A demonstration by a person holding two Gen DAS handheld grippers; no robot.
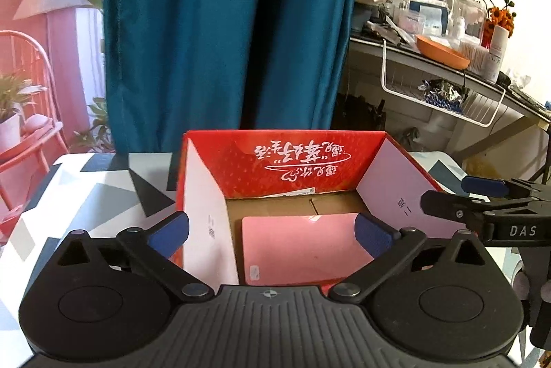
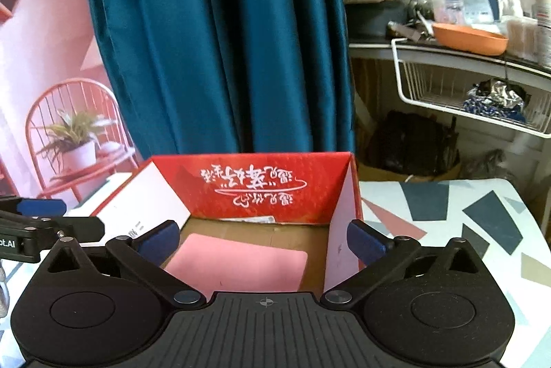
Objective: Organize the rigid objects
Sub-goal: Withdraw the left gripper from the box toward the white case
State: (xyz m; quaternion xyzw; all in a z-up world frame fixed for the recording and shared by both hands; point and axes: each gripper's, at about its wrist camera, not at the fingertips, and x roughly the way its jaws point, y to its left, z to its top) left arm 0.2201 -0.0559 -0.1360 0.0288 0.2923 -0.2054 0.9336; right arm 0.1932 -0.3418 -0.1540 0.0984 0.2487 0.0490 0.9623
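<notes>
Pink card lies flat on the brown floor of the red carton, at the 6 o'clock end nearest both cameras. Left gripper and right gripper hover over the carton's near edge, jaws spread fully apart, nothing between the pads. Carton stands on the patterned table.

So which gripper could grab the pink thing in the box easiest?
Probably the left gripper. Its open fingers frame the pink board squarely inside the red box. The right gripper, also open, straddles the box's right wall, with the board off to its left.
</notes>
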